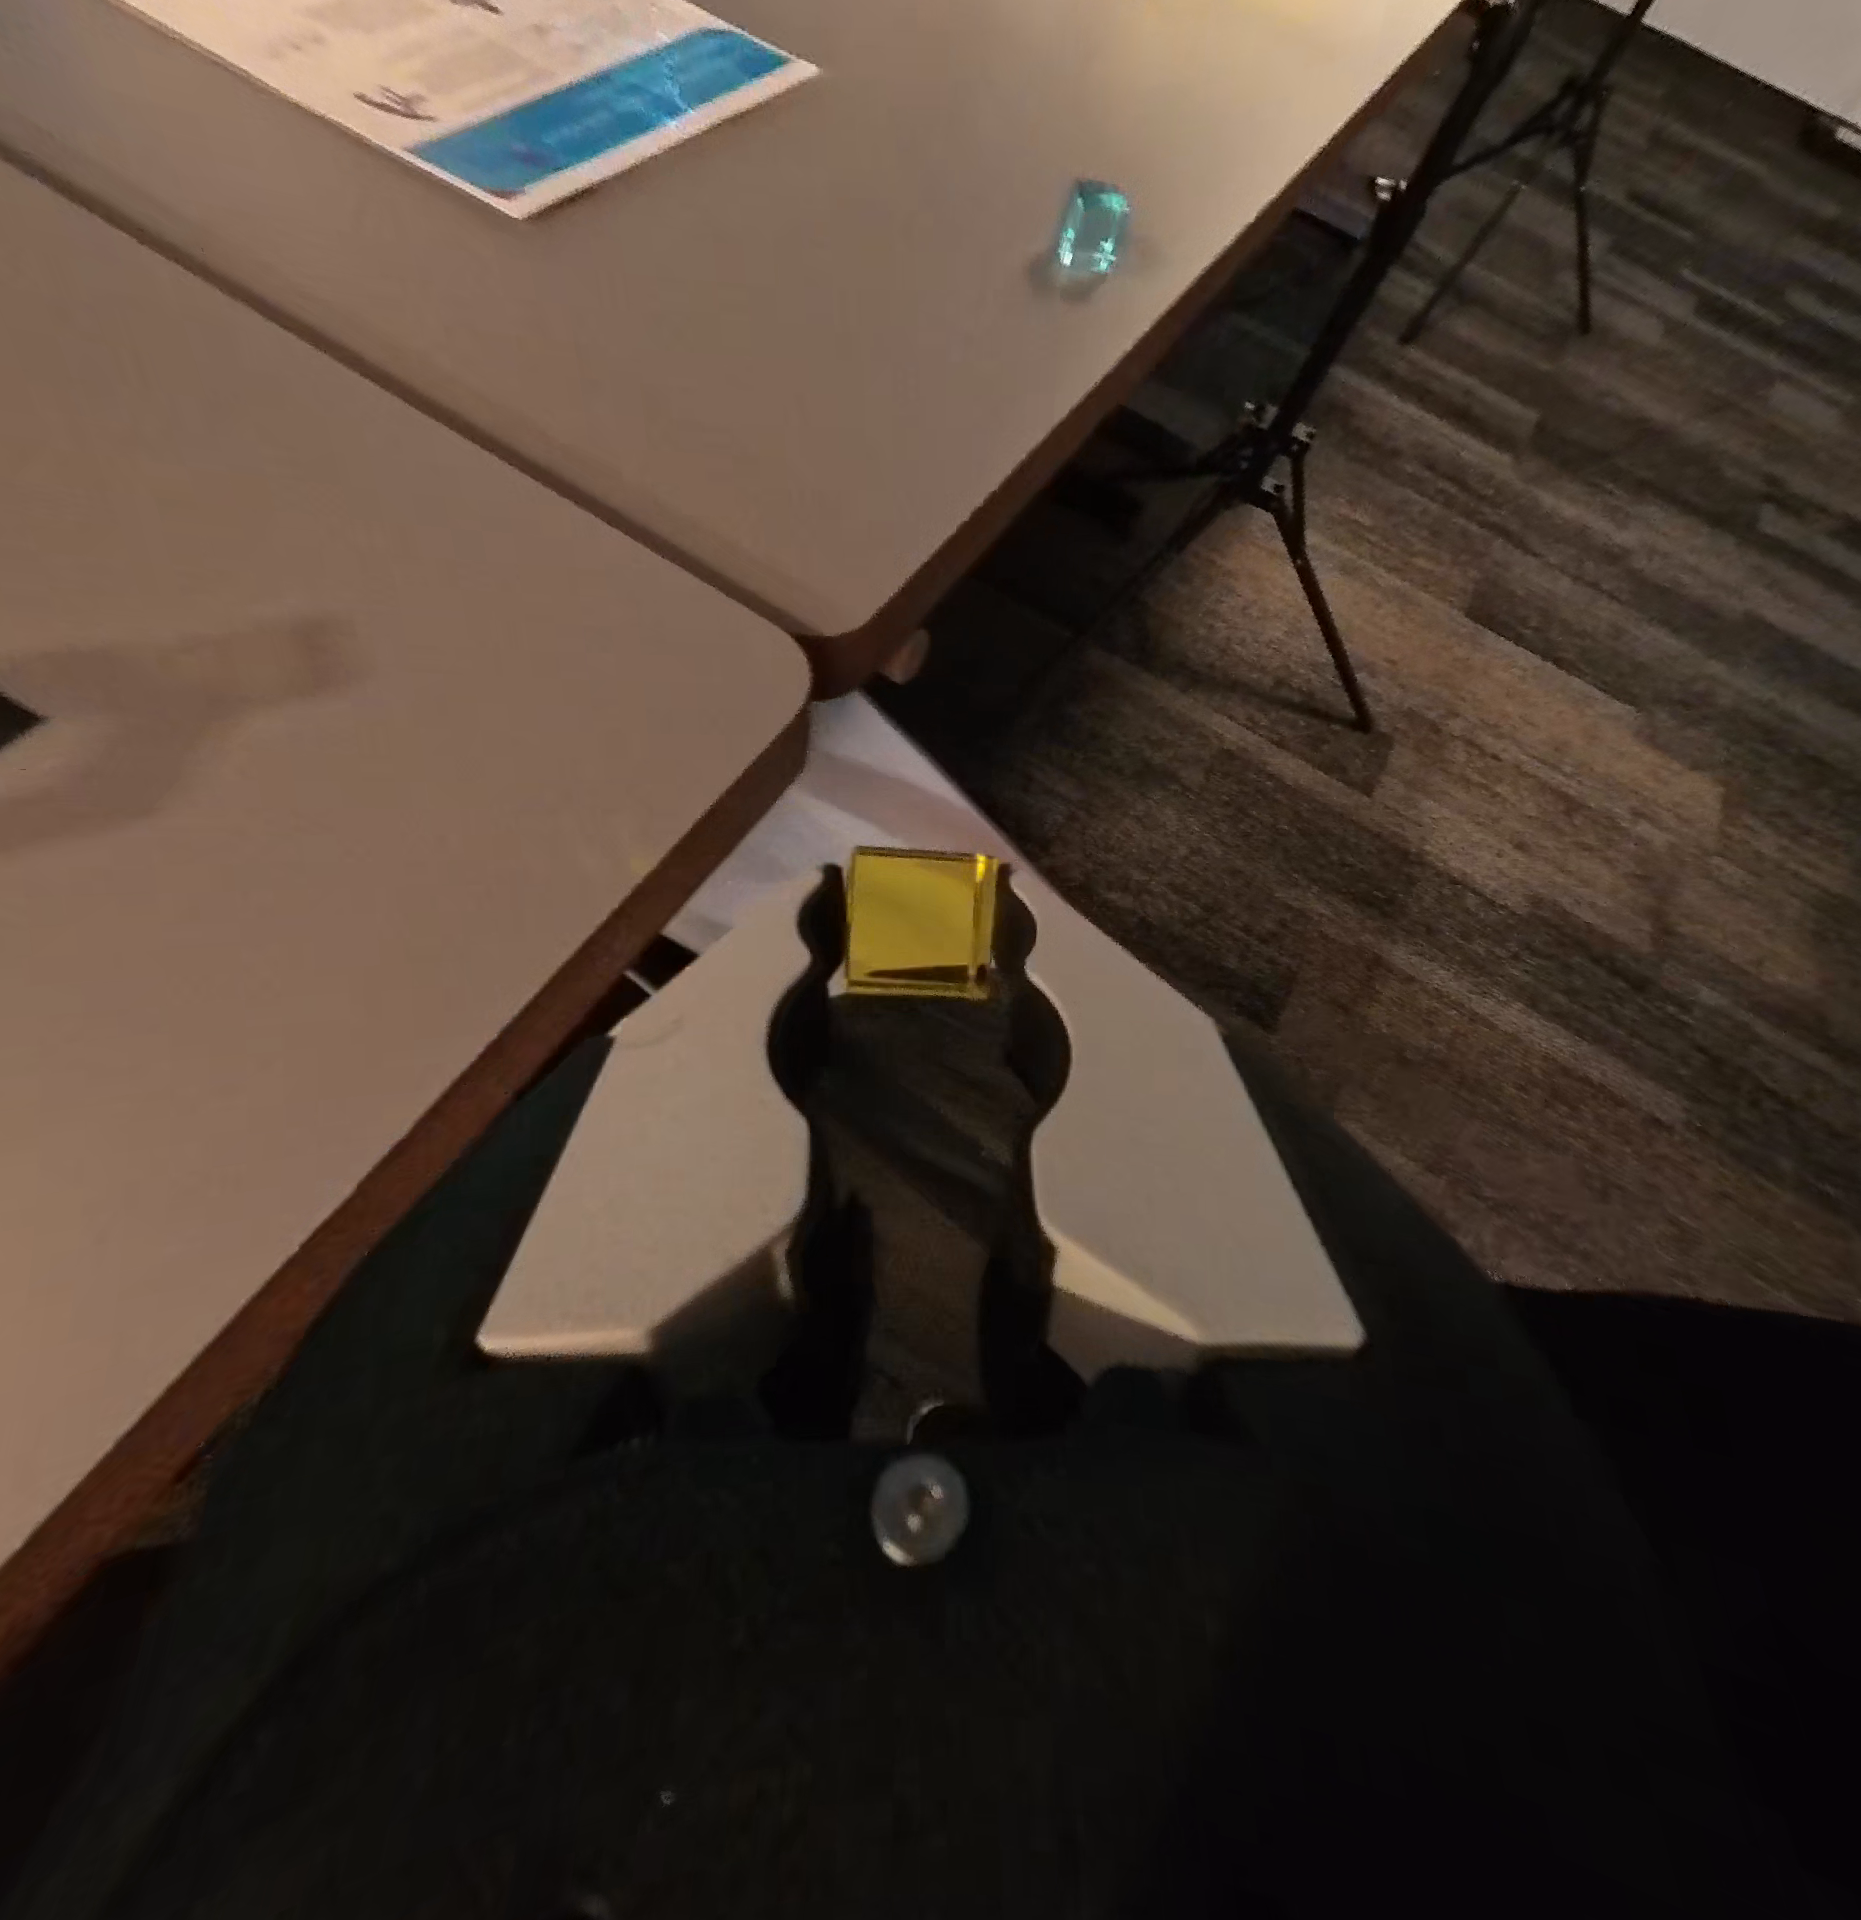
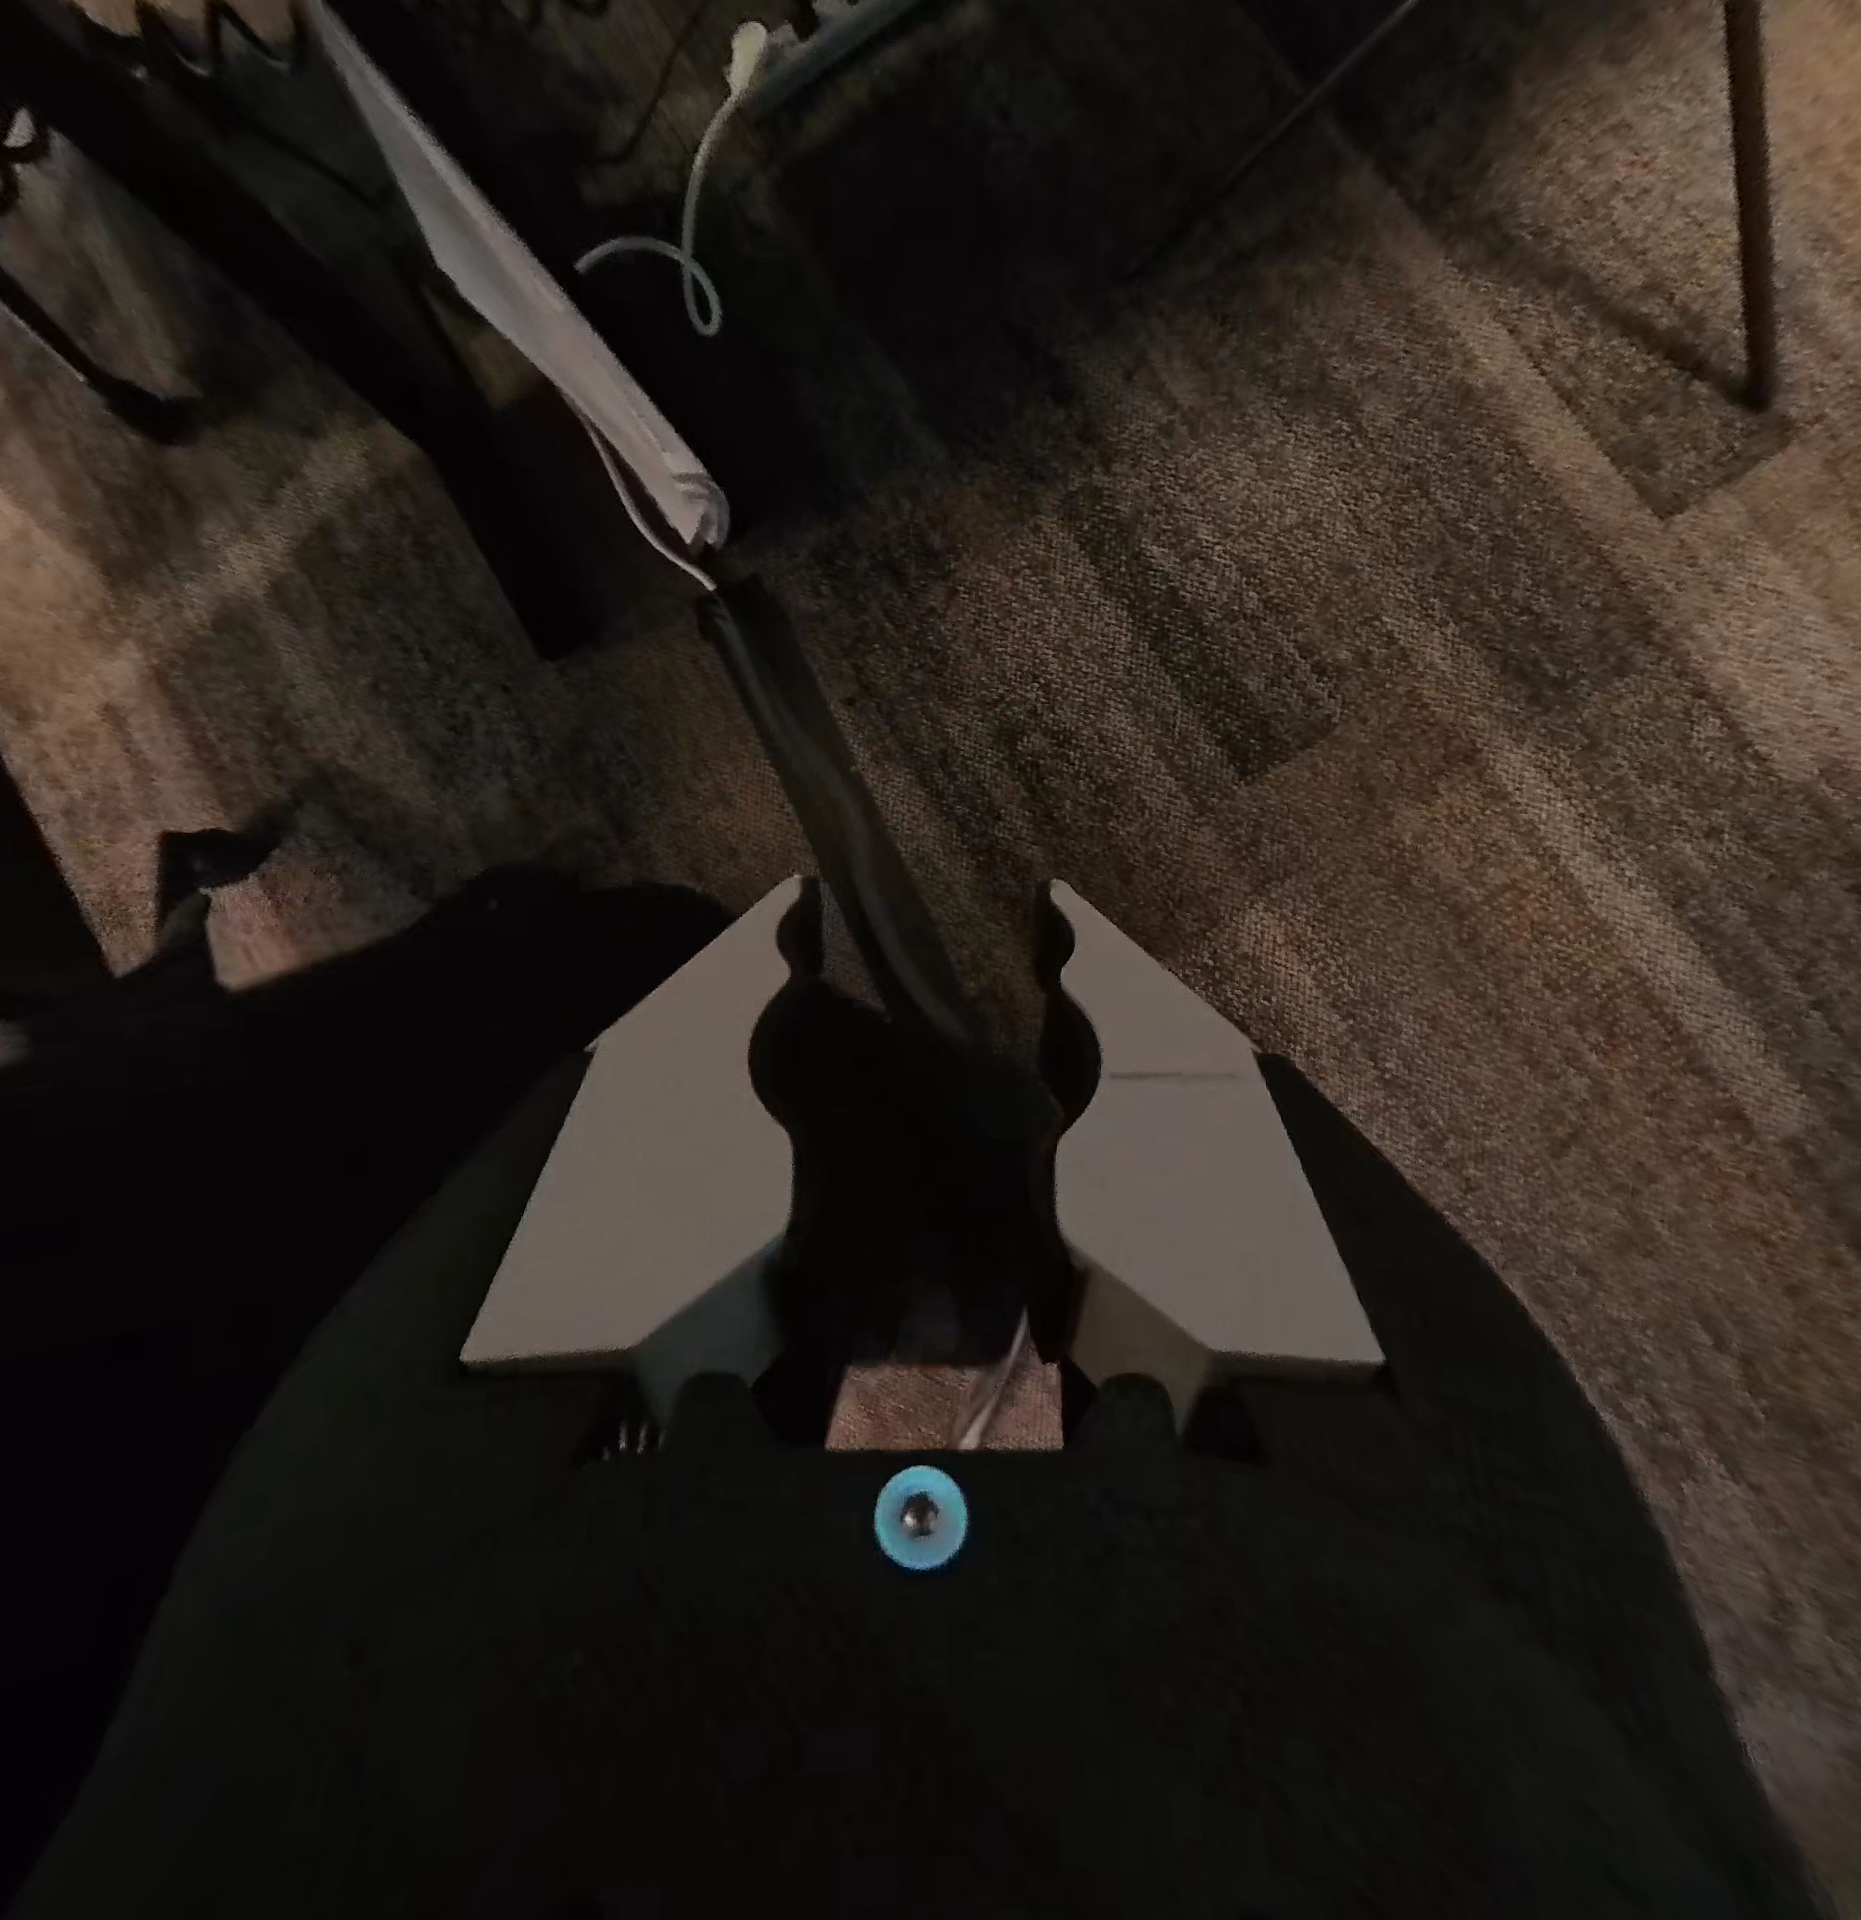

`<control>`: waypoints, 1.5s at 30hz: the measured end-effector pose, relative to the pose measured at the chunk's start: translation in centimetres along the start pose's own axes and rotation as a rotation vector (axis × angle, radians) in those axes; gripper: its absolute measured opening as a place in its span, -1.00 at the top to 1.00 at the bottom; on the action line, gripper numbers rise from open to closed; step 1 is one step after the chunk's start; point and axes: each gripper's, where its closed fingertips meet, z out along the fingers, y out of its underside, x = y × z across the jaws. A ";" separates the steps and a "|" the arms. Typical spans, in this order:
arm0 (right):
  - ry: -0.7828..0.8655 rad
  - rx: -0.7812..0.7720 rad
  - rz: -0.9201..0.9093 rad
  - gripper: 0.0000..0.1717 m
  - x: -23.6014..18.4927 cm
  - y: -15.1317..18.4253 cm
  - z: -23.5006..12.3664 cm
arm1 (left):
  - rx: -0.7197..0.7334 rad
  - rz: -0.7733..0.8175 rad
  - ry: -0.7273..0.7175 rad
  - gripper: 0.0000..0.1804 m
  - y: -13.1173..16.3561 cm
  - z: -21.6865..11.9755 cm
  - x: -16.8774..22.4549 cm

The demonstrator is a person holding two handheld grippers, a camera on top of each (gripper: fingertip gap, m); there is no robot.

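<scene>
Plainly the left gripper (image 1: 921, 925) has its two fingertips pressed on a yellow translucent cube (image 1: 918, 923), holding it in the air just off the rounded corner of the near table (image 1: 386, 727), with carpet (image 1: 1528, 831) beneath. A teal translucent block (image 1: 1092, 227) lies near the edge of the far table (image 1: 801, 364), well apart from a printed sheet (image 1: 552, 94). The right gripper (image 2: 926, 935) points at the floor, its jaws apart and pressing on nothing; a dark cable (image 2: 801, 748) runs between them without being pinched. The cube looks slick and is caught only at the tips, so a jolt against the table edge could probably knock it to the carpet
</scene>
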 end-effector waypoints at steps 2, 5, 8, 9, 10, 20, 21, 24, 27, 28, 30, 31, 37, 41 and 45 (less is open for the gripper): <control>-0.001 -0.003 -0.011 0.54 0.2 0.2 -0.1 | -0.014 0.011 0.022 0.68 0.2 0.7 0.9; 0.015 -0.004 0.012 0.52 1.1 0.3 -0.2 | -0.036 0.020 0.045 0.68 0.4 1.6 1.9; 0.053 0.000 0.035 0.52 2.9 0.0 -0.6 | -0.044 0.025 0.067 0.69 -0.3 2.6 3.0; 0.063 0.006 0.040 0.52 3.5 -0.3 -0.7 | -0.043 0.035 0.071 0.69 -0.8 3.0 3.3; 0.070 0.013 0.040 0.52 4.1 -0.8 -0.8 | -0.040 0.046 0.072 0.69 -1.5 3.4 3.6; 0.096 0.214 0.083 0.52 16.6 -11.3 0.5 | 0.186 0.244 0.128 0.69 -17.4 9.7 16.1; 0.093 0.220 0.083 0.51 18.5 -11.8 0.7 | 0.235 0.290 0.138 0.69 -19.8 10.3 18.7; 0.124 0.231 0.110 0.52 24.9 -12.6 1.0 | 0.373 0.414 0.171 0.70 -27.0 12.3 27.3; 0.185 0.297 0.209 0.51 31.1 -12.7 -0.1 | 0.487 0.551 0.312 0.69 -31.8 15.0 37.3; 0.208 0.320 0.242 0.51 32.9 -12.3 -0.6 | 0.514 0.595 0.359 0.69 -32.7 16.1 40.4; 0.265 0.341 0.310 0.51 36.0 -10.5 -1.5 | 0.538 0.638 0.473 0.69 -33.3 18.5 46.5; 0.301 0.339 0.349 0.51 37.3 -9.0 -1.9 | 0.518 0.639 0.545 0.69 -32.9 19.8 49.4; 0.489 0.221 0.722 0.74 39.4 4.3 -2.0 | 0.255 0.812 0.969 0.69 -25.4 25.5 64.6; 0.637 0.097 1.039 0.70 36.7 13.6 -2.0 | 0.130 0.959 1.262 0.70 -20.5 28.1 73.6; 0.919 0.117 1.387 0.67 34.7 20.5 -5.1 | -0.052 1.121 1.560 0.69 -13.3 29.8 83.5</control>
